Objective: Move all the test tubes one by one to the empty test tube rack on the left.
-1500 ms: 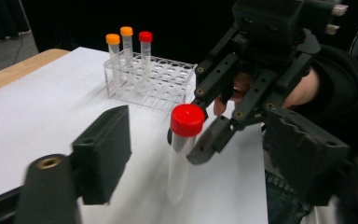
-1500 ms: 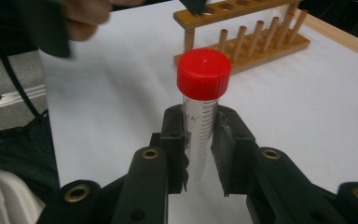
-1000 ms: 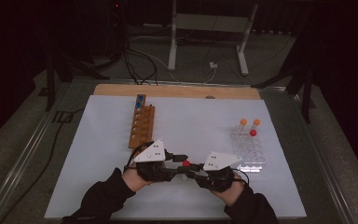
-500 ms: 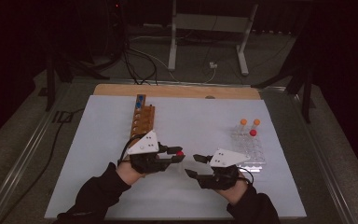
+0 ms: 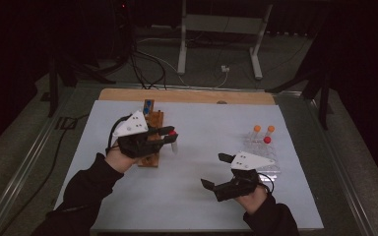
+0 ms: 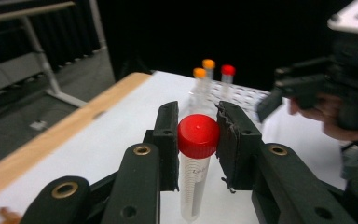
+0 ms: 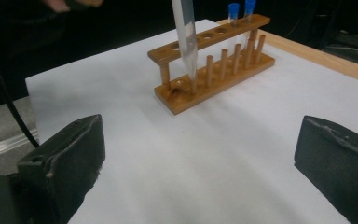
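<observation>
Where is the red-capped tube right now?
In the high view the red-capped tube is left of centre, clamped in the left hand-held gripper, hanging beside the wooden rack.

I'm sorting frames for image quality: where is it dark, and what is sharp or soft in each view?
High view: the surroundings are very dark, the white table is evenly lit, detail is small. Left gripper view: the red-capped tube is sharp in the left hand-held gripper; the tubes behind are blurred. Right gripper view: the wooden rack is fairly clear, the near black pads soft.
</observation>
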Demonstrator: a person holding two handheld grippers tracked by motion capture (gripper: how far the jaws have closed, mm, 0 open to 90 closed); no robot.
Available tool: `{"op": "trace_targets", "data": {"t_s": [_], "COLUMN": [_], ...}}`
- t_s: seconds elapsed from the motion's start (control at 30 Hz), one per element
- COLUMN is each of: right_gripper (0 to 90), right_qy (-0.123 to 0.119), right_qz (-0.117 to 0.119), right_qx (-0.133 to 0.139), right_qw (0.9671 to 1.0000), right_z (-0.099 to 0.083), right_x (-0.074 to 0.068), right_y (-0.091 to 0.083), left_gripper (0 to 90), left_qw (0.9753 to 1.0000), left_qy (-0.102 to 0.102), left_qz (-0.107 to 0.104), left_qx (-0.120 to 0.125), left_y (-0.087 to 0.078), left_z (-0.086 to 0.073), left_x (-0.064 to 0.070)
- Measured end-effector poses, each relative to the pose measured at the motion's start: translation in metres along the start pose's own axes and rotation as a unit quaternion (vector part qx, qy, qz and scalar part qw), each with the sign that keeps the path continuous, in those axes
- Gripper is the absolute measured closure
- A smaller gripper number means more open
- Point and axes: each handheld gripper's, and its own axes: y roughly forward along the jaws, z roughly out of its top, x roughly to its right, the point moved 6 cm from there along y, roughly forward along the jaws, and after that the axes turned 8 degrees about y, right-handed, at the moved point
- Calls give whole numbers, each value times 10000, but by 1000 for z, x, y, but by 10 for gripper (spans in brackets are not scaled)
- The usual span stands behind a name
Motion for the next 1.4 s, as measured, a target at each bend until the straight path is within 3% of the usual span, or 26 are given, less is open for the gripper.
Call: {"op": "trace_targets", "data": {"t_s": [0.07, 0.3, 0.53, 0.57, 0.77, 0.93, 1.03, 1.1, 1.27, 1.4], "right_gripper": [16, 0, 0, 0, 0, 1, 1, 1, 1, 1], "right_qy": [-78, 1, -43, -38, -28, -54, -62, -70, -69, -72], "right_qz": [-69, 1, 30, 53, 92, 50, 39, 54, 80, 63], "right_qx": [41, 150, 133, 129, 114, 149, 183, 201, 181, 168], "right_qw": [9999, 9999, 9999, 9999, 9999, 9999, 9998, 9998, 9998, 9998], "right_z": [0, 2, 2, 1, 1, 1, 1, 1, 0, 0], "right_x": [0, 1, 0, 0, 0, 1, 1, 1, 1, 2], "right_y": [-2, -5, -5, -4, -4, -4, -4, -5, -5, -5], "left_gripper": [717, 716, 716, 716, 717, 716, 716, 716, 716, 716], "left_qw": [9999, 9984, 9951, 9935, 9905, 9887, 9860, 9858, 9824, 9817], "left_qy": [13, -67, -258, -303, -379, -432, -452, -473, -547, -611], "left_qz": [131, 556, 934, 1058, 1272, 1367, 1518, 1525, 1699, 1698], "left_qx": [-31, -114, -216, -288, -359, -433, -516, -515, -547, -604], "left_y": [-3, -11, -15, -15, -14, -10, -7, -6, -1, 4], "left_z": [3, 3, -8, -13, -23, -31, -39, -41, -52, -61], "left_x": [-9, -39, -70, -79, -98, -108, -117, -119, -125, -125]}}
